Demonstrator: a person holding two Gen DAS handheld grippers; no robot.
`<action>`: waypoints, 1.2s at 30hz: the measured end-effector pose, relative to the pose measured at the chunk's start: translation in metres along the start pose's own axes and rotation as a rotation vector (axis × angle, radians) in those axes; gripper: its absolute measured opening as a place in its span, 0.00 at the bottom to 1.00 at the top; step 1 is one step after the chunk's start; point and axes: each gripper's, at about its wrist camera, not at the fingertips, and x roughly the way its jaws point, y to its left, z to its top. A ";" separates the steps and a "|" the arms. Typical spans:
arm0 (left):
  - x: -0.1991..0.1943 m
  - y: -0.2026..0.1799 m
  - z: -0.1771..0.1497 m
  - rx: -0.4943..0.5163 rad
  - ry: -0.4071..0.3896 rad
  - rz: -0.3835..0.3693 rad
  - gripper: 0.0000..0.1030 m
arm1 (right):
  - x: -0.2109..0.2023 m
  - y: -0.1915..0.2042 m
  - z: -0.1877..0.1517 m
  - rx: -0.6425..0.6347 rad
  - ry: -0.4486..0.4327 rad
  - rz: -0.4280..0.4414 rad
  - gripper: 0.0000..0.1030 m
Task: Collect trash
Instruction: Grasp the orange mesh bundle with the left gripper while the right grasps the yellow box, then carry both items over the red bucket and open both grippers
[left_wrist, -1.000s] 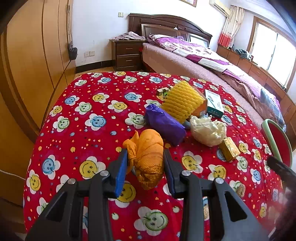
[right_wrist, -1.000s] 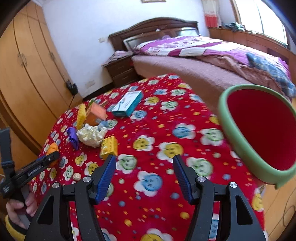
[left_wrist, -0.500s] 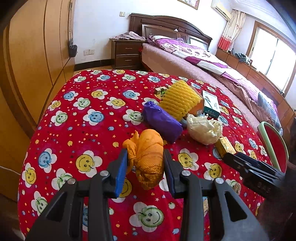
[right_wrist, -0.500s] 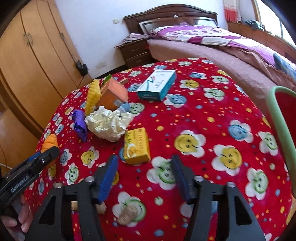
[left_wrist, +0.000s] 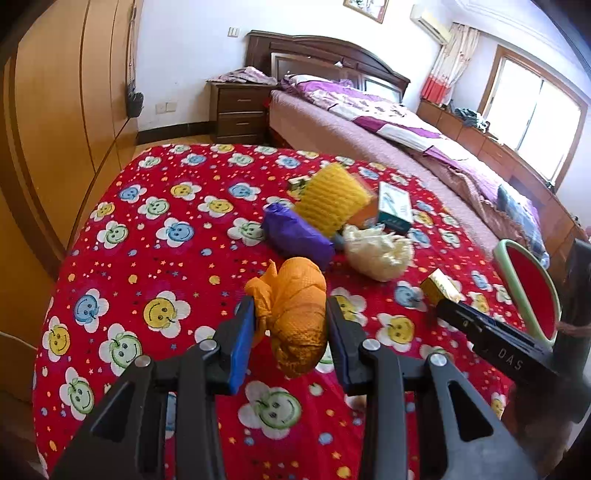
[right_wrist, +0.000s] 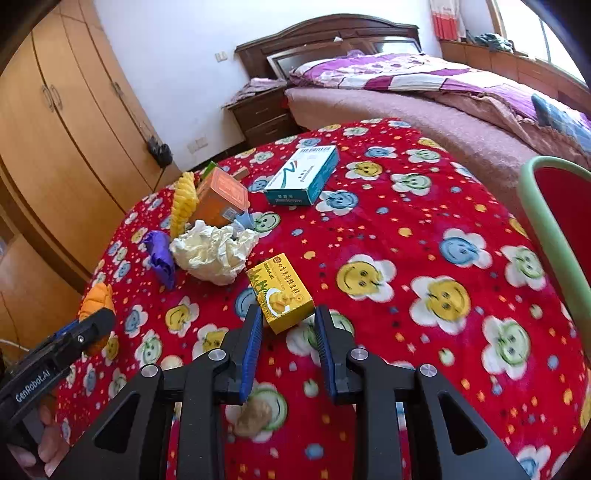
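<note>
Where the red smiley-print cloth (right_wrist: 406, 229) starts, nearest: left gripper (left_wrist: 290, 334) clamped on an orange bag (left_wrist: 295, 314), lifted over the cloth; right gripper (right_wrist: 288, 343) half-open, pads flanking the near corner of a yellow box (right_wrist: 280, 291), contact unclear. Beyond: crumpled paper (right_wrist: 214, 251), purple bag (right_wrist: 160, 258), yellow foam net (right_wrist: 183, 206), orange carton (right_wrist: 221, 199), teal box (right_wrist: 303, 175). Right edge: red bin (right_wrist: 569, 206), green-rimmed.

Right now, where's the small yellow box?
In the right wrist view the small yellow box lies on the red tablecloth, just ahead of the open right gripper, near the crumpled white paper.
</note>
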 end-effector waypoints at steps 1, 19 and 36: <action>-0.004 -0.002 0.000 0.004 -0.003 -0.011 0.37 | -0.006 -0.001 -0.002 0.001 -0.010 -0.004 0.28; -0.053 -0.068 0.000 0.133 -0.057 -0.155 0.37 | -0.108 -0.055 -0.019 0.090 -0.214 -0.213 0.28; -0.026 -0.154 0.003 0.271 0.016 -0.254 0.37 | -0.146 -0.142 -0.022 0.256 -0.267 -0.351 0.28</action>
